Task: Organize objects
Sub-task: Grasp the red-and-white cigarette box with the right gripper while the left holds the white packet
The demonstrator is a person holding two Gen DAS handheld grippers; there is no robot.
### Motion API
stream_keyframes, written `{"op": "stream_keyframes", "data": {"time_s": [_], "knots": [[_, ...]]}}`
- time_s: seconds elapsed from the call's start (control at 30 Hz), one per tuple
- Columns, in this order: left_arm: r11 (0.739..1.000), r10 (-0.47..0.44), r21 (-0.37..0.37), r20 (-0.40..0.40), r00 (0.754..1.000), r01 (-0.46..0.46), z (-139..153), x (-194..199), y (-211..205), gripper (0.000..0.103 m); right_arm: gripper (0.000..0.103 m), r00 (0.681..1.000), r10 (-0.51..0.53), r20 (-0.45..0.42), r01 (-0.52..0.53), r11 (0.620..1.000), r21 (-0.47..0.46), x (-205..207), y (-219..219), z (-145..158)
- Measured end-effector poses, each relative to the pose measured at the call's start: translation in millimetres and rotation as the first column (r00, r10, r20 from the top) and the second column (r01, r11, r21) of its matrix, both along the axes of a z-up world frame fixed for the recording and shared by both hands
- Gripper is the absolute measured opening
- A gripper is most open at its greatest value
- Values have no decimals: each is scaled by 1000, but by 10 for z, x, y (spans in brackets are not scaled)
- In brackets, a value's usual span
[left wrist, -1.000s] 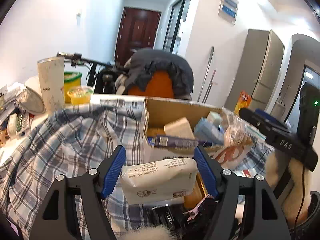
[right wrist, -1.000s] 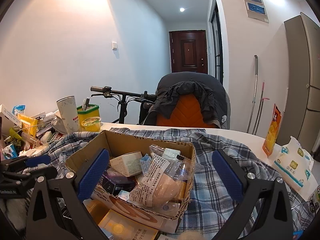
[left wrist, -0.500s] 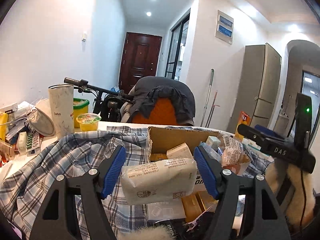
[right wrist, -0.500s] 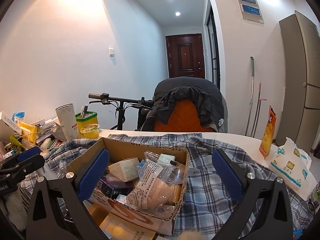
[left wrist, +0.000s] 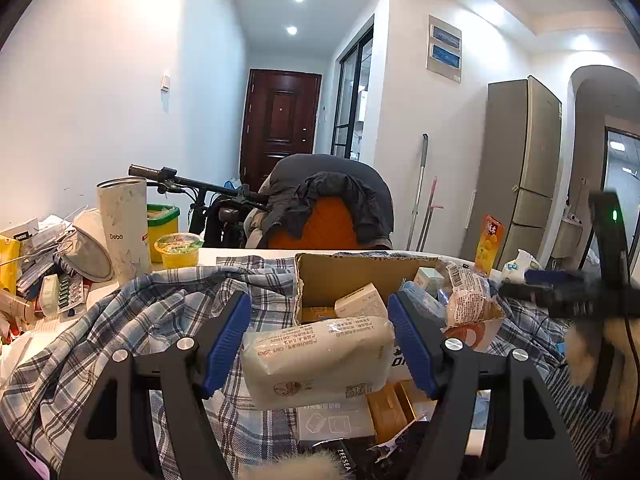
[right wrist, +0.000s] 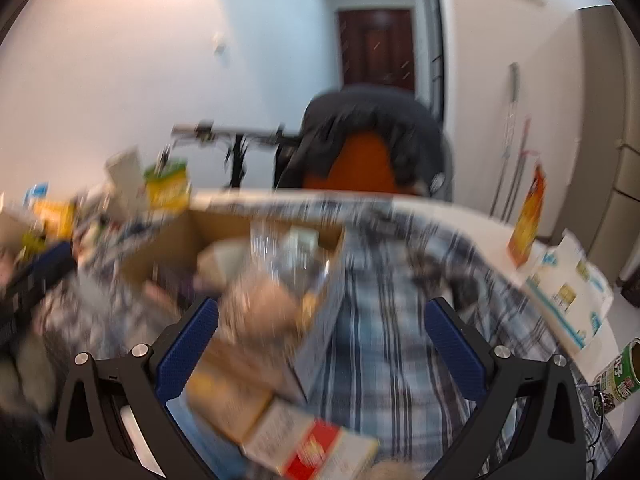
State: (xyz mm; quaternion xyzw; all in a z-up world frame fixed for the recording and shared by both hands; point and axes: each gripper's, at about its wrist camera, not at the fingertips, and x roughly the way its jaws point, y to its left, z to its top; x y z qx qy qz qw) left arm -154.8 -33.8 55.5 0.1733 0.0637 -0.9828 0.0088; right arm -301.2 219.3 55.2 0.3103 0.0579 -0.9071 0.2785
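My left gripper point(left wrist: 318, 332) is shut on a white plastic packet point(left wrist: 316, 360) with printed text, held crosswise between the blue pads above the plaid cloth point(left wrist: 140, 320). Just beyond it stands an open cardboard box point(left wrist: 352, 276) full of small cartons and wrapped snacks. In the right wrist view, which is motion-blurred, my right gripper point(right wrist: 322, 320) stands wide open over the near right corner of the box point(right wrist: 168, 240) and the cloth point(right wrist: 400, 320), holding nothing. Each gripper shows at the edge of the other's view.
A white tumbler point(left wrist: 122, 232), a green tub point(left wrist: 162, 220), a jelly cup point(left wrist: 178, 250) and piled packets fill the table's left. An orange snack packet point(left wrist: 490, 244), a tissue pack point(right wrist: 568, 292) and a can point(right wrist: 624, 372) sit right. A jacket-draped chair point(left wrist: 328, 208) stands behind.
The left gripper has lifted and tipped up a little, the packet still in it. The right gripper has swung down and to the right, closer to the box; its view is now blurred.
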Motion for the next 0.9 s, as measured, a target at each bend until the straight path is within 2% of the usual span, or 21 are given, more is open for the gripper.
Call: {"op": "stream_keyframes", "data": {"time_s": [0.1, 0.2, 0.47, 0.9], "knots": [[1000, -4, -3, 7, 1000, 4, -9, -17, -3, 73, 103, 995, 30, 94, -32, 999, 20, -54, 79, -158], [1000, -6, -5, 9, 1000, 6, -15, -17, -1, 73, 103, 988, 57, 140, -64, 997, 43, -92, 84, -264], [1000, -7, -6, 14, 1000, 7, -25, -20, -1, 73, 103, 948, 106, 300, -189, 946, 262, -29, -201, -739], [1000, -12, -13, 20, 1000, 12, -40, -36, 21, 73, 103, 930, 127, 344, -212, 952, 223, 0, -53, -754]]}}
